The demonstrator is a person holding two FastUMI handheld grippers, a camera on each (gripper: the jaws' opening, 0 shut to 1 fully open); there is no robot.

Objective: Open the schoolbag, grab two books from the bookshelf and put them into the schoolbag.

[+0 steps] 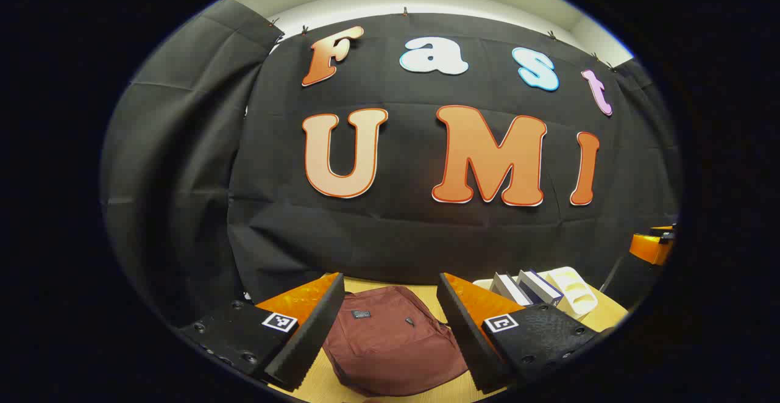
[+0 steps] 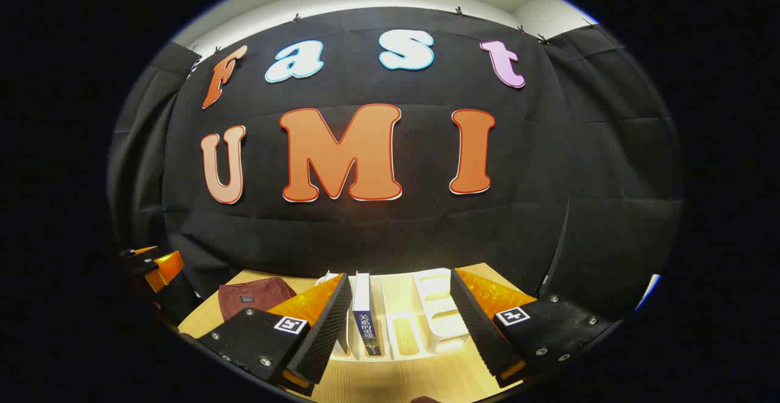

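Both grippers' fingers spread, empty — left gripper (image 1: pixel 390 330) partly hides schoolbag (image 1: pixel 390 345); right gripper (image 2: pixel 399 324) frames bookshelf (image 2: pixel 436 314).

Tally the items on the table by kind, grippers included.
Schoolbag: 1
Books: 2
Bookshelf: 1
Left gripper, right gripper: 2
Total: 6
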